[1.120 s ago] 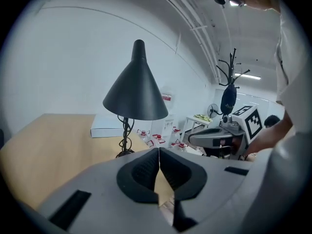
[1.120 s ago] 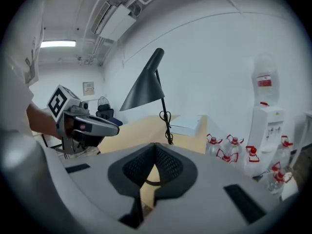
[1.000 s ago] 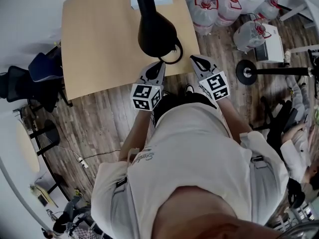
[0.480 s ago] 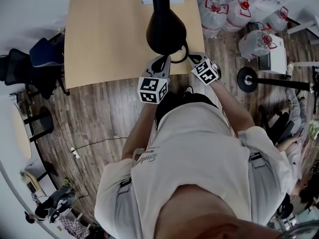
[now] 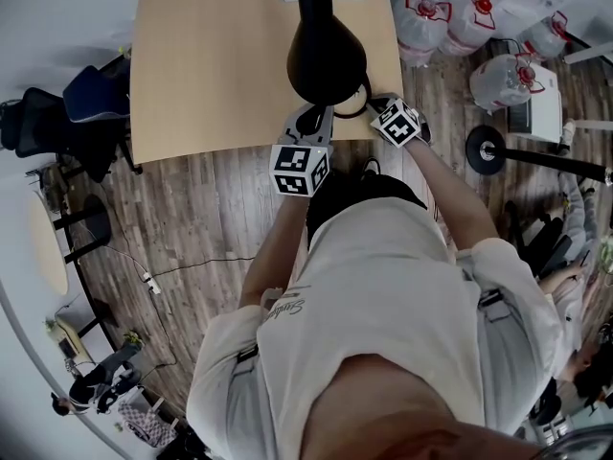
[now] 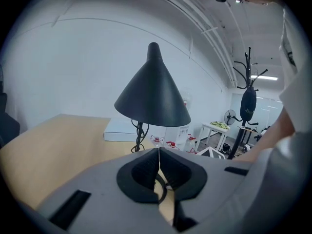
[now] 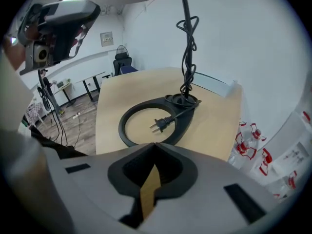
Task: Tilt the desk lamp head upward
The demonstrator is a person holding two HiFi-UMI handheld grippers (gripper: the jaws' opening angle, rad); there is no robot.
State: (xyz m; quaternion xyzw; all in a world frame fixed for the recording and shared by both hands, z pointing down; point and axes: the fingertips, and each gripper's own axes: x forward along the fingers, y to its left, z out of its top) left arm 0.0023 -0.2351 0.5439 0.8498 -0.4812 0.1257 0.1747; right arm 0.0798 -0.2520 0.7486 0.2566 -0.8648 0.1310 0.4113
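Wooden desk [image 5: 211, 75], office room. Lamp head [image 5: 327, 60]: black cone, facing down. Left gripper [image 5: 311, 115] at its 6 o'clock, right gripper [image 5: 375, 105] at 4; both pressed together, empty. Step, apparently: approach. Next probably calls for contact under the rim, then lifting.

1. We took this for an office: a pale wooden table [image 5: 192, 65] stood on a wood-plank floor [image 5: 211, 218], with dark swivel chairs [image 5: 91, 108] just beside it.
2. We saw large water-cooler jugs [image 5: 436, 12] clustered near the table's far corner.
3. Farther off, we noted white tables [image 6: 217, 128], a coat stand [image 6: 248, 101] and a pedestal fan [image 6: 229, 116].
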